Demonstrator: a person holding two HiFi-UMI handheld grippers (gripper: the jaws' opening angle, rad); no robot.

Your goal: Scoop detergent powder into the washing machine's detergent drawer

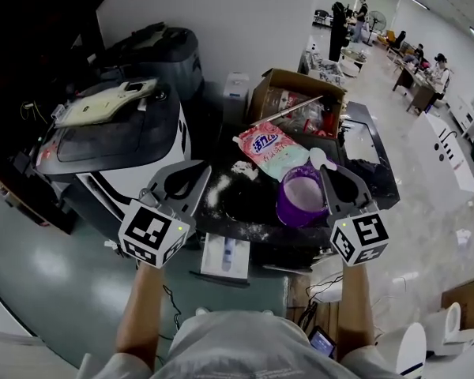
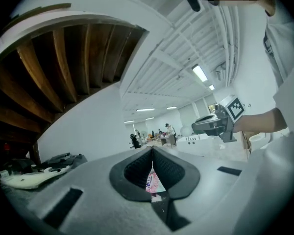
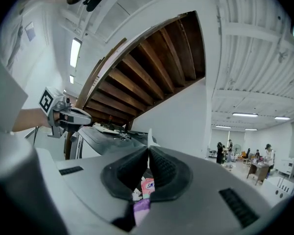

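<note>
A purple cup (image 1: pixel 302 198) holding white powder stands on the black washing machine top (image 1: pixel 245 204). Behind it lie a pink detergent bag (image 1: pixel 269 149) and a white scoop (image 1: pixel 319 159). The white detergent drawer (image 1: pixel 226 257) sticks out open below the front edge. My left gripper (image 1: pixel 202 166) is shut and empty, raised left of the cup. My right gripper (image 1: pixel 325 170) is shut and empty, just right of the cup. Below the shut left jaws the pink bag (image 2: pixel 155 182) shows. Under the shut right jaws the bag (image 3: pixel 147 185) and the cup (image 3: pixel 141 207) show.
White powder (image 1: pixel 218 189) is spilled on the machine top. A black and white appliance (image 1: pixel 110 136) stands at the left, an open cardboard box (image 1: pixel 299 101) behind the bag, and a dark cloth (image 1: pixel 373 172) at the right. Several people are far off in the hall.
</note>
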